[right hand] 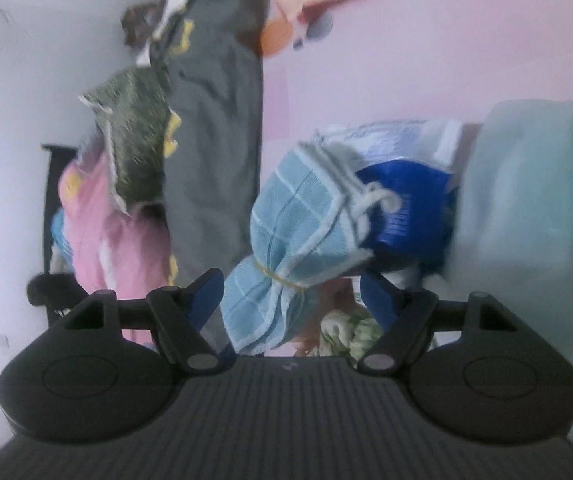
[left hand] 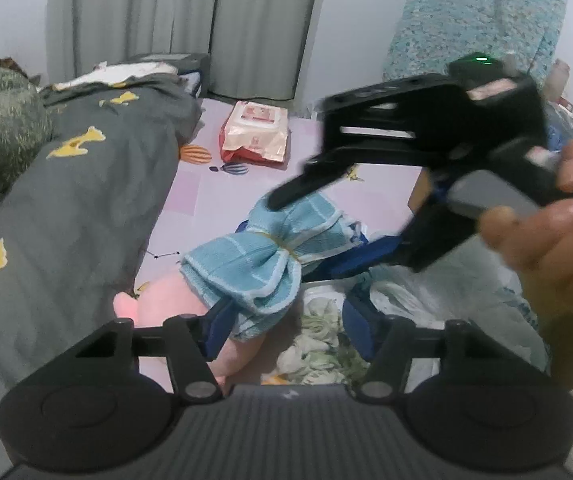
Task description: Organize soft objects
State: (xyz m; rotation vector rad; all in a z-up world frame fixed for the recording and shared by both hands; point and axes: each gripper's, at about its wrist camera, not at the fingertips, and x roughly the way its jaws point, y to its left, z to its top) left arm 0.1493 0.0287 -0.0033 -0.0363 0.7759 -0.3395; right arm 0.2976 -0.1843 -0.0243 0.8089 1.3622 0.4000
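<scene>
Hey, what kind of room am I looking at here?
Most likely a bedroom. A pink printed bedsheet covers the surface, with a rumpled grey quilt lying on it, and grey curtains hang behind. A pack of wet wipes lies on the sheet.

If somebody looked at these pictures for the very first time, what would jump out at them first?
Probably the light blue towel, pinched in the middle by a yellow rubber band so it looks like a bow, right in the center between the left tongs. Next, the right tongs, big and black, reach in from the right with a green light on top, their tip at the towel's far end. Behind lie a pink sheet and a grey blanket.
</scene>
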